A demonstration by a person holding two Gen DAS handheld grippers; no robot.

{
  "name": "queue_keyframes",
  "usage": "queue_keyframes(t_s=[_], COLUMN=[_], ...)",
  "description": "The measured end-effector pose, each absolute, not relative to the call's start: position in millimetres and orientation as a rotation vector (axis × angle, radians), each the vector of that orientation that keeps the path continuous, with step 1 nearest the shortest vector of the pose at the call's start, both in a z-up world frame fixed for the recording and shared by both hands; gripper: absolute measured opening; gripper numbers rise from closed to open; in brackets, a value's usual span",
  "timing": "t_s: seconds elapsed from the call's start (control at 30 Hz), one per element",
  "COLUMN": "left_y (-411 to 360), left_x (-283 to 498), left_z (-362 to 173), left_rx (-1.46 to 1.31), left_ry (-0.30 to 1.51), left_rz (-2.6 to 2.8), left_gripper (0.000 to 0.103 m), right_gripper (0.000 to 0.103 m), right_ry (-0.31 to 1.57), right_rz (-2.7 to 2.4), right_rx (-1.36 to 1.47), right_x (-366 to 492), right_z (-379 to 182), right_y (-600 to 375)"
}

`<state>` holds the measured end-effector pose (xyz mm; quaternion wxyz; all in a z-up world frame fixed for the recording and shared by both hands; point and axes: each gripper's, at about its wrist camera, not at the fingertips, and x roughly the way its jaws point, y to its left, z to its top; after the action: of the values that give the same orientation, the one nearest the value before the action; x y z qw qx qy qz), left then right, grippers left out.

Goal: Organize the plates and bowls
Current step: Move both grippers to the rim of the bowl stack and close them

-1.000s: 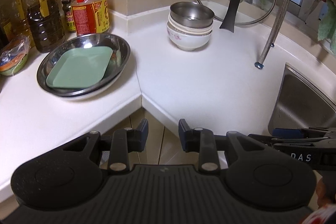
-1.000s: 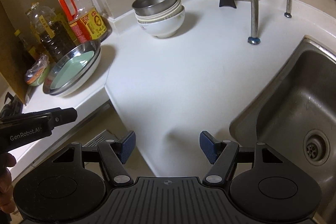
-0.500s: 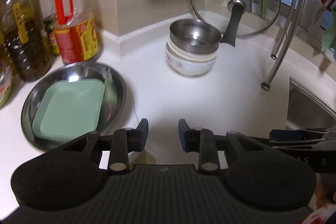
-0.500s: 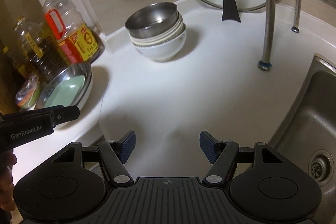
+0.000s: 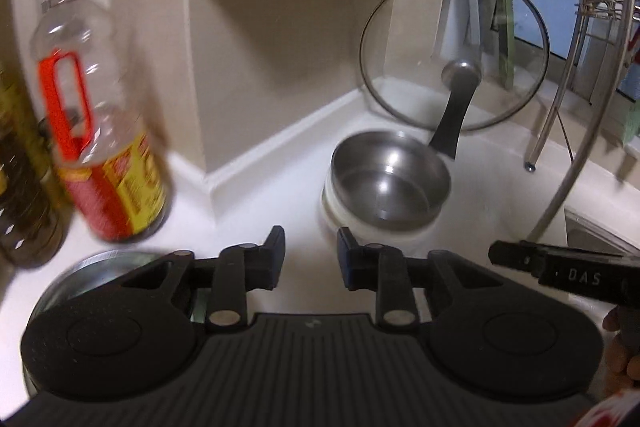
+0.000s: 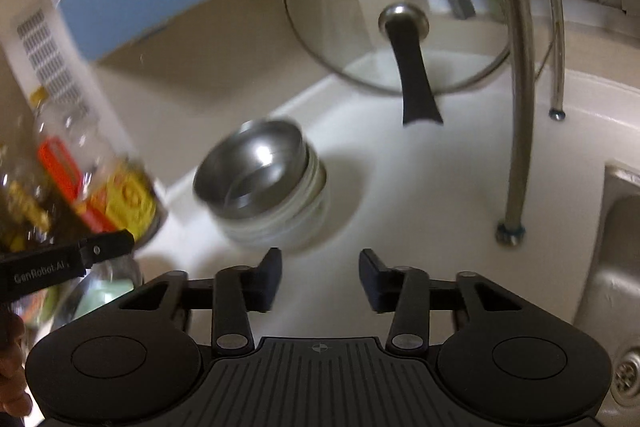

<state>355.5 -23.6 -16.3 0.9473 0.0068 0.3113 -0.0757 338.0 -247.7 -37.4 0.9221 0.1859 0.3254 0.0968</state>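
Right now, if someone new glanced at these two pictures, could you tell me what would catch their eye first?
Probably the shiny steel bowl nested on a stack of white bowls near the back corner of the white counter. Just behind it, a large glass lid stands propped against the wall. At the left, the oil bottle with its bright orange handle stands out against the beige tiles.

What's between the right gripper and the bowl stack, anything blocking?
Nothing visible. Bare white counter lies between the right gripper and the bowl stack. Its jaws have just been closing and hold nothing. The glass lid leans behind the stack.
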Motion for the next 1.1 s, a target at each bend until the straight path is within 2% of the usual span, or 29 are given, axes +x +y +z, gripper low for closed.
queue_keyframes(t_s=[0.07, 0.17, 0.47, 1.1], left_y=[-25, -28, -32, -37], left_x=[370, 390, 429, 450], left_z=[-16, -18, -27, -41], left_rx=[0.008, 0.007, 0.012, 0.014], left_ry=[0.626, 0.628, 0.63, 0.667], left_rz=[-0.173, -0.195, -0.228, -0.259], left_gripper=[0.02, 0.016, 0.01, 0.006], right_gripper=[0.022, 0.01, 0.002, 0.001], right_ry=[0.631, 0.584, 0.542, 0.597], right_rz=[0.204, 0.22, 0.231, 0.216], right_rx=[0.383, 0.386, 0.364, 0.378], right_x=[349, 366, 402, 421], right_z=[-34, -29, -33, -49], right_y=[-248, -245, -236, -238])
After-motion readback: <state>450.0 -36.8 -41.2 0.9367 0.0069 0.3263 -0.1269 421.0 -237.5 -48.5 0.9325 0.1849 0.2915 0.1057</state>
